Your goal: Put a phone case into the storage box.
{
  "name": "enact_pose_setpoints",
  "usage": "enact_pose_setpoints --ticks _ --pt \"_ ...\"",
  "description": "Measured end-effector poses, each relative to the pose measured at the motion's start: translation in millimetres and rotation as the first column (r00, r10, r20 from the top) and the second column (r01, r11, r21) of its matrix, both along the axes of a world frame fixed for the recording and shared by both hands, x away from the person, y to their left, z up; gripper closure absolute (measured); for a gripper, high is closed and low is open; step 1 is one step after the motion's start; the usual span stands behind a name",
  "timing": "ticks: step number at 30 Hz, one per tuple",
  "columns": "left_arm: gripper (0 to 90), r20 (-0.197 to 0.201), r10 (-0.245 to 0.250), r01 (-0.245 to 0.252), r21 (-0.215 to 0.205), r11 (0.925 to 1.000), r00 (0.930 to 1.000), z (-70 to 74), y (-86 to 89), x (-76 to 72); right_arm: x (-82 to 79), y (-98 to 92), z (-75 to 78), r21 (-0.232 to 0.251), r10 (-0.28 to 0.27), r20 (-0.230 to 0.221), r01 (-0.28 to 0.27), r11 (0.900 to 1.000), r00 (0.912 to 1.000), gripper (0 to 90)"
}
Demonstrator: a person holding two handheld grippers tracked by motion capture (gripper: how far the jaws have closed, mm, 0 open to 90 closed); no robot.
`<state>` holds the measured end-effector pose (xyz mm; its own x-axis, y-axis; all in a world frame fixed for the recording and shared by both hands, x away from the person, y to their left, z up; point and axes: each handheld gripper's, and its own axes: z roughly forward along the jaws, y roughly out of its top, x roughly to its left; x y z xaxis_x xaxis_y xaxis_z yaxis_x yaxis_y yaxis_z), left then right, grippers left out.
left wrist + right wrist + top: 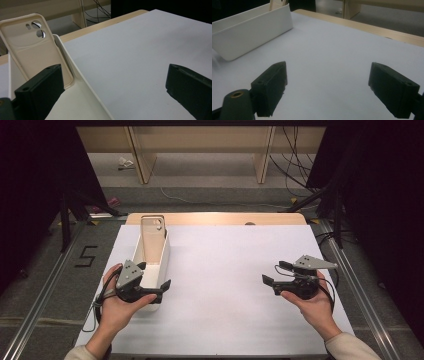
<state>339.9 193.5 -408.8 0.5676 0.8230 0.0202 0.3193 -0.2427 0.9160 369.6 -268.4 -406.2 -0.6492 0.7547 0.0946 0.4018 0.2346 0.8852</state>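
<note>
A long white tray (162, 257) lies lengthwise on the left of the white mat. A cream phone case (151, 232) with camera holes leans upright against the tray's far end, its inner side facing me. My left gripper (152, 275) is open at the tray's near end. In the left gripper view one jaw hangs over the tray's inside and the other over the mat, so the left gripper (112, 87) straddles the tray wall (82, 80), short of the phone case (32, 50). My right gripper (276, 273) is open over bare mat at the right, empty (329, 85), and faces the tray (249, 32).
The white mat (220, 285) covers a wooden table whose far edge (215, 218) shows beyond it. Metal rails (45, 280) run along both sides on the floor. Wooden furniture legs (264, 155) and cables (295, 165) lie beyond the table.
</note>
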Motion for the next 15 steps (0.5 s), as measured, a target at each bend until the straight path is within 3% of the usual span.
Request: enact_pose_setpoints --ticks 15 --pt "1.5 0.016 -0.029 0.028 0.022 0.9994 0.9995 -12.2 5.8 -13.7 -1.4 1.7 -2.1 -0.01 0.008 -0.004 -0.008 1.0 1.0 16.2"
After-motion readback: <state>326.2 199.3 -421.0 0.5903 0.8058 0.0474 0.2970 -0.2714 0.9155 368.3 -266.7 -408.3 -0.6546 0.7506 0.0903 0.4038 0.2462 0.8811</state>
